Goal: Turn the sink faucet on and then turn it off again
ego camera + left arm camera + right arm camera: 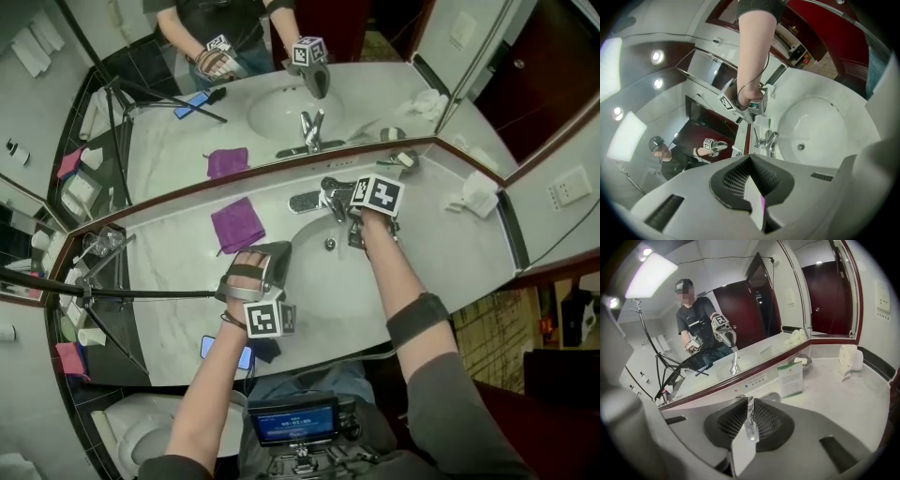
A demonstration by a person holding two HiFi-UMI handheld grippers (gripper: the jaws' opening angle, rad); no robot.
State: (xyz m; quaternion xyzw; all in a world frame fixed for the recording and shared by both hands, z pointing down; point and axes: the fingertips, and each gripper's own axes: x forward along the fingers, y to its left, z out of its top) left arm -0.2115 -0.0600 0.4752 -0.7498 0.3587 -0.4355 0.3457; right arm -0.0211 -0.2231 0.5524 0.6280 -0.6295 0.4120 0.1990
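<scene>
No legible text anywhere.

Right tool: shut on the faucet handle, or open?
Shut on it. The right gripper view shows the chrome faucet handle pinched between the pads of the right tool.

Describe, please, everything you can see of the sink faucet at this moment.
The faucet is polished chrome with a single slim lever. It stands on the pale counter behind the white basin, just in front of the mirror. The lever is raised, and the right gripper is shut on its tip. Whether water is running cannot be told.
</scene>
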